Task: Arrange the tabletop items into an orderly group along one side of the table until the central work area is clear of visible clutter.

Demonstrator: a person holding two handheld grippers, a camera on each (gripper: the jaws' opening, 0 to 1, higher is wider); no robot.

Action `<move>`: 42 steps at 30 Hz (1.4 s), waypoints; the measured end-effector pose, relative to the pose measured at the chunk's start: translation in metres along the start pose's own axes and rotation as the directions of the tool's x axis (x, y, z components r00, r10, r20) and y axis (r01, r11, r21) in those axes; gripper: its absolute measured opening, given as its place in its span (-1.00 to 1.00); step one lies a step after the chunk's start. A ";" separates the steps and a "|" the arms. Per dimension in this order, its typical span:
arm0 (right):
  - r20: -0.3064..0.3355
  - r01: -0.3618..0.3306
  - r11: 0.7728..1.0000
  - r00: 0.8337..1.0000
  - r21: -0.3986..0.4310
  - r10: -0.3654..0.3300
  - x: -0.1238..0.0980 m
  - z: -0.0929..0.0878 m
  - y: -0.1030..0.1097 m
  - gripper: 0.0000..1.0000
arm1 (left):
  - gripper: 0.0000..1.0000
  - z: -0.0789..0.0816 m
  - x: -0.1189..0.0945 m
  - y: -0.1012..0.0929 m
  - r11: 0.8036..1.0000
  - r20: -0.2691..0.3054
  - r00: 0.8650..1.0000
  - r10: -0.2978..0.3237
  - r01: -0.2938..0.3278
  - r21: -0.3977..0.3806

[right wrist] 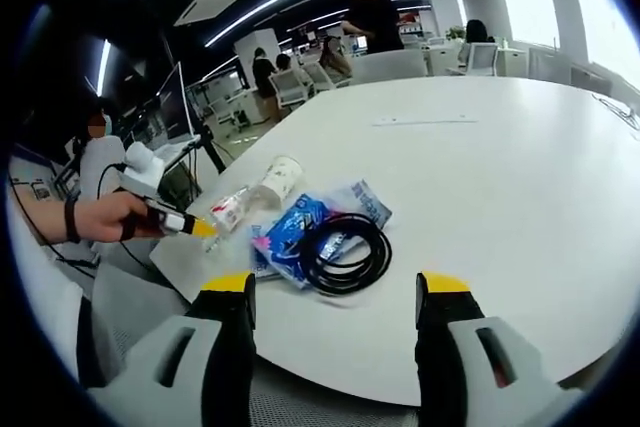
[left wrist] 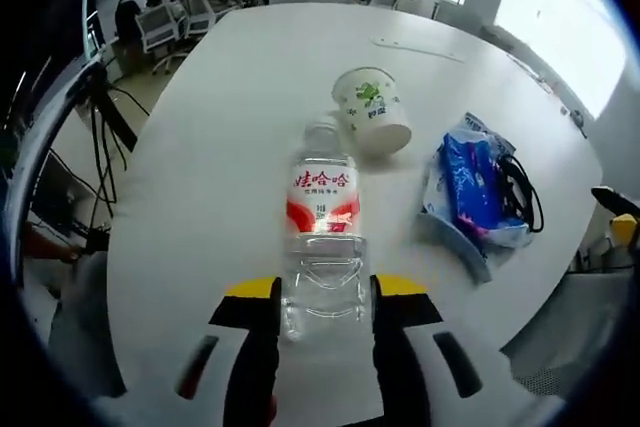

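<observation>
In the left gripper view, your left gripper (left wrist: 322, 309) squeezes the water bottle (left wrist: 322, 237) lying on the white table (left wrist: 230, 117). A paper cup (left wrist: 372, 109) sits just past its cap, with a blue packet (left wrist: 472, 192) beside it.

In the right gripper view, your right gripper (right wrist: 335, 292) hangs wide apart, holding nothing. A black cable (right wrist: 345, 249) lies coiled on the blue packet.
</observation>
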State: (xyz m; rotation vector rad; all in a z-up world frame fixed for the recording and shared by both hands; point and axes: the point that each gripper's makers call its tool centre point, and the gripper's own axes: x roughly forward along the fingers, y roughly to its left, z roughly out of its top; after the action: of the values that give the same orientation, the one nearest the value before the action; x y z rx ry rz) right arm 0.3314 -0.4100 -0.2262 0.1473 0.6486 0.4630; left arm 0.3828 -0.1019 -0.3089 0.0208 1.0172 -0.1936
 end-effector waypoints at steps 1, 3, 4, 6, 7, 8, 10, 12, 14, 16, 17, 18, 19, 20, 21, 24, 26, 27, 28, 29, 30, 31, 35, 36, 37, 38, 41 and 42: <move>0.003 0.000 1.000 1.000 0.001 0.000 0.000 0.001 0.000 0.28 | -0.31 -0.002 -0.001 0.000 1.000 -0.004 1.000 0.000 0.000 0.000; 0.003 -0.002 1.000 1.000 0.003 0.002 0.001 0.001 0.001 0.28 | -0.31 -0.005 -0.003 0.000 1.000 -0.008 1.000 0.000 0.000 0.001; 0.001 -0.002 1.000 1.000 0.000 0.002 0.002 0.001 0.002 0.28 | -0.31 -0.006 -0.004 0.001 1.000 -0.010 1.000 0.001 -0.001 -0.003; 0.001 -0.003 1.000 1.000 -0.002 0.003 0.003 0.001 0.003 0.28 | -0.31 -0.009 -0.006 0.001 1.000 -0.016 1.000 0.001 -0.002 -0.018; 0.003 -0.005 1.000 1.000 -0.002 0.005 0.003 0.002 0.003 0.28 | -0.31 -0.011 -0.007 0.002 1.000 -0.019 1.000 0.002 -0.003 -0.025; 0.004 -0.007 1.000 1.000 -0.003 0.007 0.005 0.003 0.005 0.28 | -0.31 -0.013 -0.008 0.002 1.000 -0.021 1.000 0.004 -0.004 -0.026; 0.004 -0.012 1.000 1.000 -0.007 0.012 0.006 0.004 0.007 0.28 | -0.31 -0.017 -0.010 0.001 1.000 -0.026 1.000 0.006 -0.006 -0.028; 0.001 -0.018 1.000 1.000 -0.015 0.018 0.008 0.003 0.010 0.29 | -0.30 -0.020 -0.011 0.001 0.999 -0.033 0.999 0.008 -0.009 -0.031; -0.009 -0.024 0.999 1.000 -0.028 0.024 0.009 0.002 0.012 0.29 | -0.30 -0.022 -0.013 0.002 0.999 -0.045 0.999 0.015 -0.017 -0.042; -0.016 -0.029 0.999 0.999 -0.036 0.029 0.010 0.001 0.014 0.29 | -0.30 -0.023 -0.013 0.002 0.999 -0.054 0.998 0.021 -0.023 -0.046; -0.017 -0.031 0.999 0.999 -0.038 0.030 0.010 0.001 0.014 0.29 | -0.30 -0.024 -0.013 0.002 0.999 -0.055 0.998 0.023 -0.025 -0.046; -0.018 -0.034 0.999 0.999 -0.042 0.033 0.011 0.001 0.015 0.29 | -0.29 -0.024 -0.014 0.002 0.999 -0.058 0.998 0.026 -0.028 -0.046; -0.018 -0.036 0.998 0.999 -0.044 0.035 0.011 0.002 0.015 0.29 | -0.29 -0.023 -0.014 0.002 0.999 -0.061 0.998 0.028 -0.030 -0.040; -0.018 -0.036 0.998 0.999 -0.045 0.035 0.012 0.002 0.015 0.29 | -0.29 -0.023 -0.014 0.001 0.999 -0.061 0.998 0.029 -0.031 -0.034; -0.017 -0.036 0.998 0.999 -0.046 0.036 0.012 0.004 0.015 0.29 | -0.29 -0.023 -0.014 0.002 0.999 -0.063 0.998 0.030 -0.031 -0.026; -0.012 -0.036 0.998 0.999 -0.049 0.036 0.012 0.007 0.014 0.29 | -0.21 -0.021 -0.013 0.000 0.999 -0.064 0.998 0.018 -0.020 -0.027; -0.009 -0.035 0.998 0.999 -0.050 0.034 0.012 0.009 0.013 0.29 | -0.16 -0.020 -0.013 -0.002 0.999 -0.066 0.998 0.005 -0.008 -0.036; -0.008 -0.034 0.998 0.999 -0.050 0.034 0.012 0.009 0.013 0.29 | -0.16 -0.020 -0.012 -0.003 0.999 -0.067 0.998 0.005 -0.007 -0.037; -0.007 -0.034 0.998 0.999 -0.049 0.033 0.012 0.010 0.012 0.29 | -0.16 -0.018 -0.012 -0.003 0.999 -0.066 0.998 0.006 -0.009 -0.037; -0.006 -0.034 0.998 0.999 -0.048 0.033 0.012 0.010 0.012 0.30 | -0.15 -0.017 -0.012 -0.002 0.999 -0.063 0.998 0.007 -0.009 -0.039; -0.004 -0.033 0.998 0.999 -0.047 0.033 0.012 0.011 0.012 0.30 | -0.15 -0.015 -0.011 -0.002 0.999 -0.062 0.998 0.005 -0.008 -0.041; -0.004 -0.033 0.998 0.999 -0.047 0.032 0.011 0.011 0.012 0.30 | -0.15 -0.015 -0.010 -0.002 0.999 -0.062 0.998 0.005 -0.007 -0.042; -0.006 -0.024 0.999 1.000 -0.044 0.024 0.009 0.008 0.008 0.30 | -0.11 -0.009 -0.005 0.000 0.999 -0.061 0.998 0.004 -0.006 -0.039; -0.007 -0.024 0.999 1.000 -0.043 0.024 0.009 0.007 0.008 0.30 | -0.09 -0.007 -0.003 0.001 0.999 -0.061 0.998 0.002 -0.004 -0.041; -0.007 -0.024 0.999 1.000 -0.043 0.023 0.008 0.007 0.008 0.30 | -0.08 -0.004 -0.002 0.002 0.999 -0.062 0.998 0.000 -0.002 -0.044; -0.008 -0.023 0.999 1.000 -0.043 0.023 0.008 0.006 0.008 0.30 | -0.08 -0.002 0.000 0.003 0.999 -0.063 0.998 -0.002 -0.001 -0.046; -0.007 -0.020 0.999 1.000 -0.036 0.020 0.007 0.005 0.008 0.30 | -0.06 0.006 0.003 0.005 0.999 -0.062 0.998 -0.005 0.002 -0.051; -0.007 -0.019 0.999 1.000 -0.035 0.018 0.007 0.005 0.008 0.30 | -0.05 0.008 0.004 0.005 0.999 -0.062 0.998 -0.007 0.004 -0.052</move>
State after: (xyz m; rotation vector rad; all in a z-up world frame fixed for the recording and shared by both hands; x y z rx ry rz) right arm 0.3366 -0.3996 -0.2242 0.1189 0.6456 0.4925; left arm 0.3920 -0.0981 -0.3083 -0.0233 1.0842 -0.1725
